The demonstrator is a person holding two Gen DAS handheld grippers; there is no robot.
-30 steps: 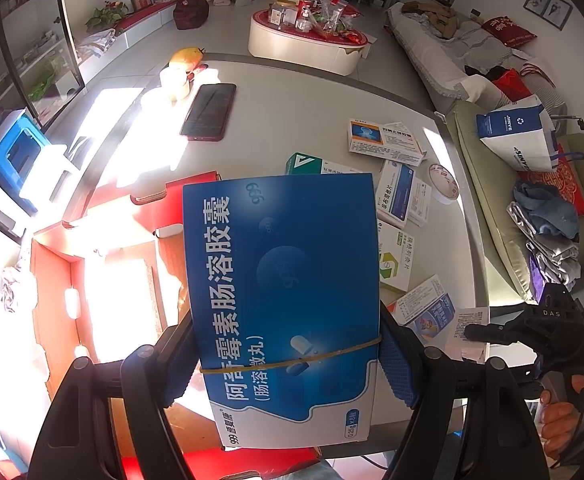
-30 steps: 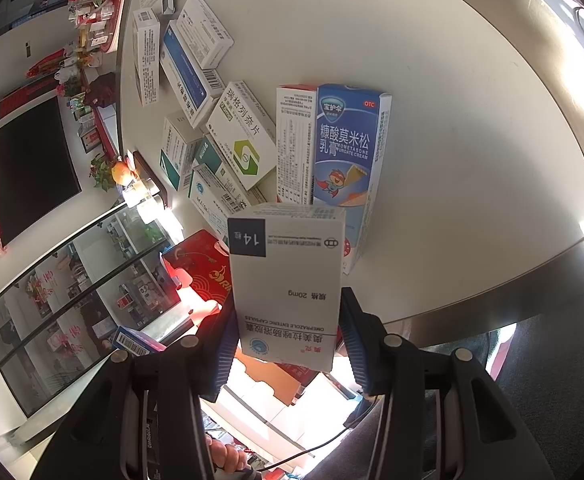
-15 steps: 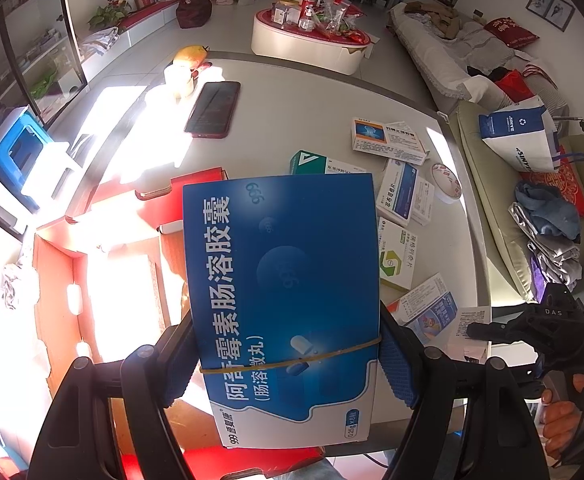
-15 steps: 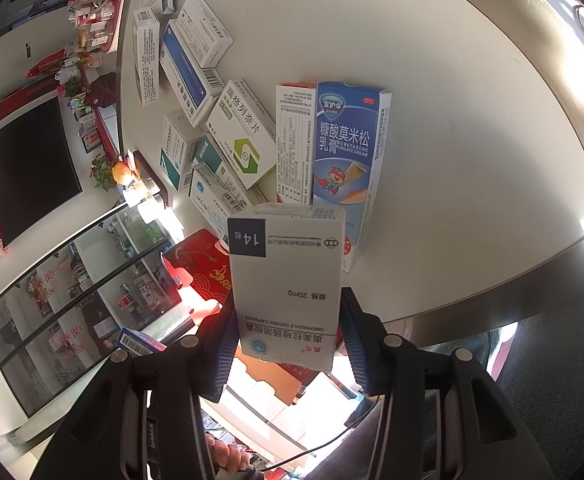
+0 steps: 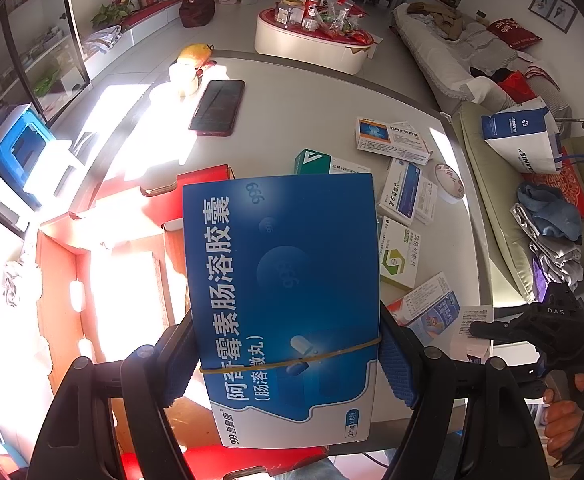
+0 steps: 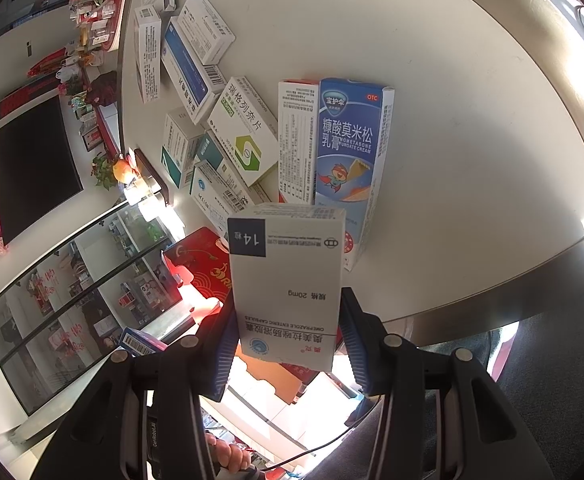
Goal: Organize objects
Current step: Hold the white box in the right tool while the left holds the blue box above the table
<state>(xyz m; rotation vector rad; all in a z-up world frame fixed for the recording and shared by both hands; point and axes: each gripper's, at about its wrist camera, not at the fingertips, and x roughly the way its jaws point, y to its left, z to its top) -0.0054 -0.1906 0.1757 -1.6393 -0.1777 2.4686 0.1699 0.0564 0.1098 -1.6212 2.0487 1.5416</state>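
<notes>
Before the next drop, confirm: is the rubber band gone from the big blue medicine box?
No: a thin tan rubber band wraps the big blue medicine box, level with the left tool's pads.

My right gripper (image 6: 287, 344) was clamped on a white capsule box (image 6: 287, 284), blue pads pressed to both its sides, held above the table (image 6: 472, 128) edge. Just beyond it I saw a blue cream box (image 6: 348, 148) lying on the table, with a jumble of other medicine boxes (image 6: 211, 92) touching one another to its left. A red box (image 6: 199, 260) sat below the table edge at left.
</notes>
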